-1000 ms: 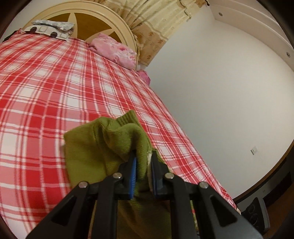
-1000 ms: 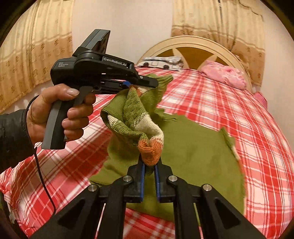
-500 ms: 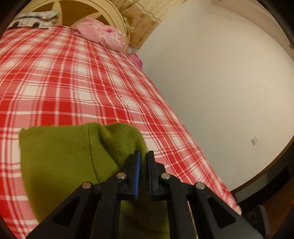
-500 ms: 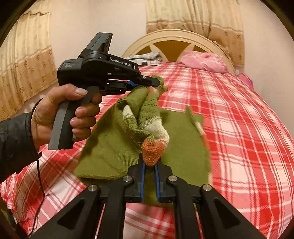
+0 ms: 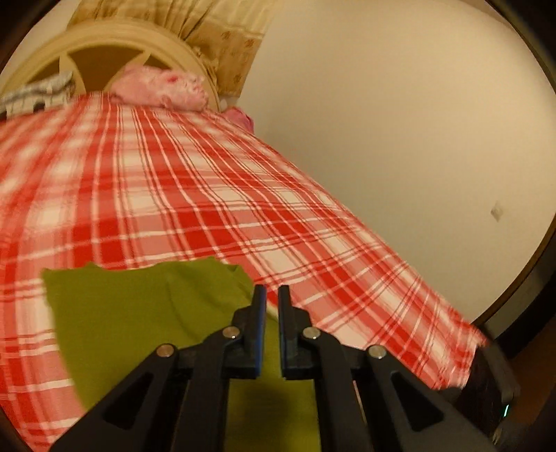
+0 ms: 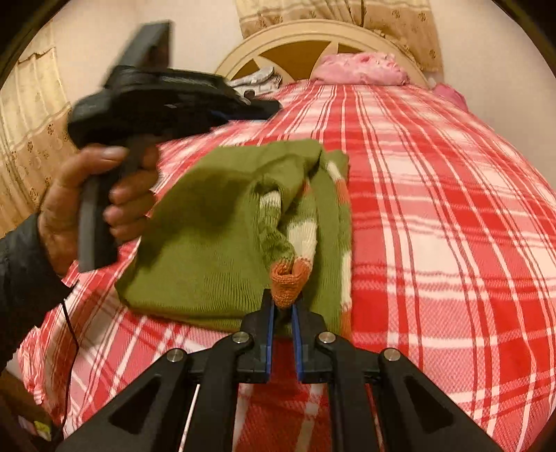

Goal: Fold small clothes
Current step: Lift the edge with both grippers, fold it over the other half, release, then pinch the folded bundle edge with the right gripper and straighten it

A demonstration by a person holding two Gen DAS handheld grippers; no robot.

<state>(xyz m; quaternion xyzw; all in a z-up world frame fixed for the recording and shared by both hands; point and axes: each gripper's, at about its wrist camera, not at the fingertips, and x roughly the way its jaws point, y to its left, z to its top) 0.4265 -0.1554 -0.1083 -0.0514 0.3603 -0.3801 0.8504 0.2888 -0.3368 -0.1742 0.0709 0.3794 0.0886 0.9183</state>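
Left hand [image 6: 87, 212] is seen at the left edge of the right wrist view, dark sleeve [image 6: 21, 278] behind it, wrapped round the handle of the left gripper [image 6: 271, 106]. Heavy motion blur there. In its own view the left gripper [image 5: 272, 295] is seen clenched, jaws nearly touching, nothing visibly pinched between the tips; its jaws have just been closing.

Green sweater [image 6: 215, 236] is laid on the red plaid bed [image 6: 434, 208], near the foot end, partly folded, with a striped sleeve bunched on its right side. In the left view the sweater [image 5: 139, 313] is seen flat under the gripper tips.

Right gripper [image 6: 282, 309] is clamped on the orange cuff [image 6: 288, 278] of that sleeve; the cuff is lifted slightly off the sweater body.

Further back: pink pillow [image 6: 361, 67] against the cream headboard [image 6: 305, 34], curtains [image 6: 382, 14] behind.
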